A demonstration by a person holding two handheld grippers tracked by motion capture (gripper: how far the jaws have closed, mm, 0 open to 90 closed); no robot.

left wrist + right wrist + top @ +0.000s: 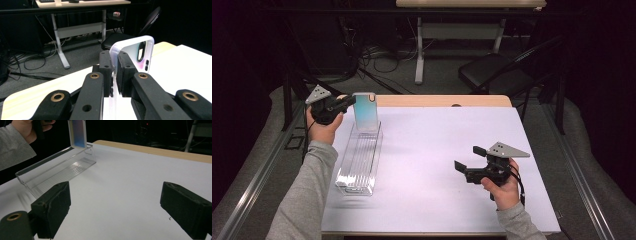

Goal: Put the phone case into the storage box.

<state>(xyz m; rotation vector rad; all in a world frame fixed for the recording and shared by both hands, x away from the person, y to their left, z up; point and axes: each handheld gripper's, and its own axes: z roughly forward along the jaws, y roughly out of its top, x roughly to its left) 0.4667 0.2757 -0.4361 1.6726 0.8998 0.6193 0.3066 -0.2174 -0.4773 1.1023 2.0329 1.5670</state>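
Observation:
A translucent phone case (pixel 364 111) with a bluish sheen stands upright over the far end of a long clear ridged rack (pixel 359 160) on the left of the white table (pixel 437 145). My left gripper (pixel 351 101) is shut on the case's edge. In the left gripper view both pads pinch the case (pixel 133 53) rim at the left gripper (pixel 114 70). The right gripper (pixel 469 157) hovers open over the table's right side, nothing between its jaws. The right gripper view shows the right gripper (pixel 116 202) wide apart, with the case (pixel 78 132) and rack (pixel 57 170) farther off.
A wooden strip (pixel 442 101) runs along the table's far edge. Beyond it stand a black chair (pixel 497 70) and a desk leg (pixel 419 50), with cables on the floor. White table surface lies between the rack and the right gripper.

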